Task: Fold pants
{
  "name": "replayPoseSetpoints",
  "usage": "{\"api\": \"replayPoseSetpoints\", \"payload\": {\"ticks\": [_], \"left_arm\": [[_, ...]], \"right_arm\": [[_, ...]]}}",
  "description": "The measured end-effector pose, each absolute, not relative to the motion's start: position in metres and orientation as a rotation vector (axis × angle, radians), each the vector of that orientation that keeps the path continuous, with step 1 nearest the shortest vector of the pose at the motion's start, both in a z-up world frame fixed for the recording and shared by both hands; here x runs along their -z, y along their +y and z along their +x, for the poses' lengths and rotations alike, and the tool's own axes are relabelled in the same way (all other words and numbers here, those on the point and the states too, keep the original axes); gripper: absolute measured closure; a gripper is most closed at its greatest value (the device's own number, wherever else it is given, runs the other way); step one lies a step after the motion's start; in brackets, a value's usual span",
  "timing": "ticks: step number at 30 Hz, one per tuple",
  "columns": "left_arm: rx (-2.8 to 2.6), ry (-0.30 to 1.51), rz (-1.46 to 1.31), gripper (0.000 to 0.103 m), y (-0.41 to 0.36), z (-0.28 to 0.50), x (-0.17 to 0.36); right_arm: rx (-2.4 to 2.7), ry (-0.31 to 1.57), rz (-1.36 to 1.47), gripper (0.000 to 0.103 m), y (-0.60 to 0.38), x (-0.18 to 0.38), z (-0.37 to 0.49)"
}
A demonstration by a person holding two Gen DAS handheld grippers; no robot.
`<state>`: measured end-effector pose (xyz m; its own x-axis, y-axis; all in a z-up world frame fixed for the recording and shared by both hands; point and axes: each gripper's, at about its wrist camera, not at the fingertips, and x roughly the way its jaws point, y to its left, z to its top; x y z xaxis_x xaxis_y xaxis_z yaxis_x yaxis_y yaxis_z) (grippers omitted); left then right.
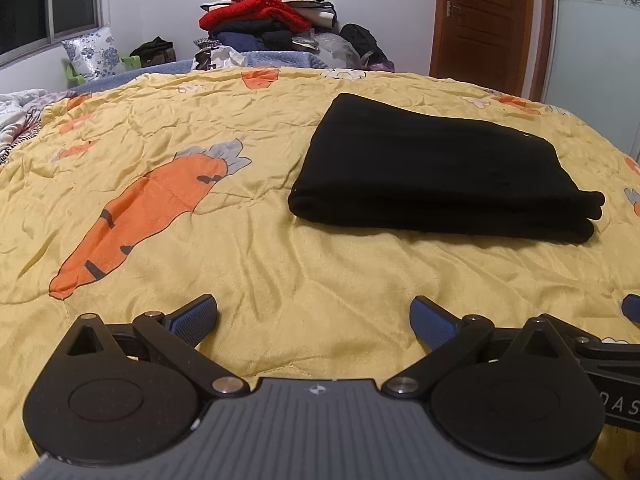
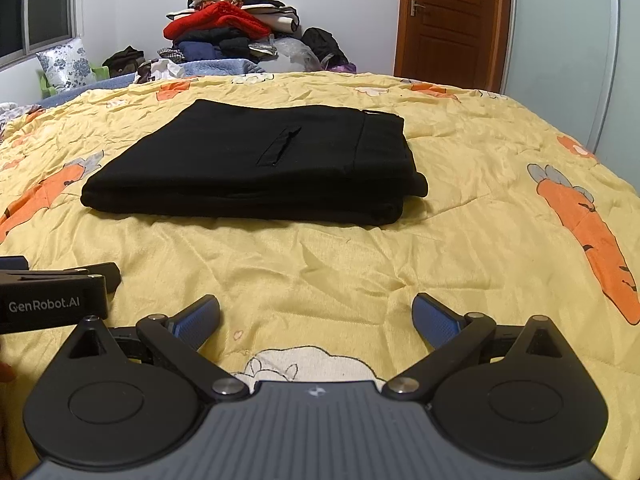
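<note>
Crinkled yellow quilt (image 2: 320,280) with orange carrot print covers the bed; black pants (image 2: 256,168), soft knit, lie on it folded into a flat rectangular stack; left hand-held gripper (image 1: 314,316) and right hand-held gripper (image 2: 316,316) both spread wide, empty, near pants, not touching; ribbed blue pads (image 2: 434,318).

walls: white | door (image 2: 450,20): brown wood | window (image 1: 44,4): dark | clothes pile (image 2: 232,24): against wall

The left hand-held gripper (image 2: 60,276) is cropped by the frame's left edge; the black pants' (image 2: 256,164) inner folds stay hidden.
</note>
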<state>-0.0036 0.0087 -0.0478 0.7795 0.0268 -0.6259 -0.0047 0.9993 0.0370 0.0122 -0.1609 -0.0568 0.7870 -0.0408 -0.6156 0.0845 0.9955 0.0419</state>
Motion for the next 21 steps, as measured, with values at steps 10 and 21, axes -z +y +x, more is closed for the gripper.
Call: {"api": "replayPoseSetpoints", "payload": {"ticks": [10, 21], "left_arm": [[-0.058, 0.61, 0.204, 0.0, -0.014, -0.013, 0.046], [-0.095, 0.619, 0.116, 0.0, 0.004, -0.012, 0.045]], "right_arm": [[0.066, 0.662, 0.075, 0.0, -0.16, 0.057, 0.011], [0.066, 0.662, 0.076, 0.0, -0.16, 0.057, 0.01]]}}
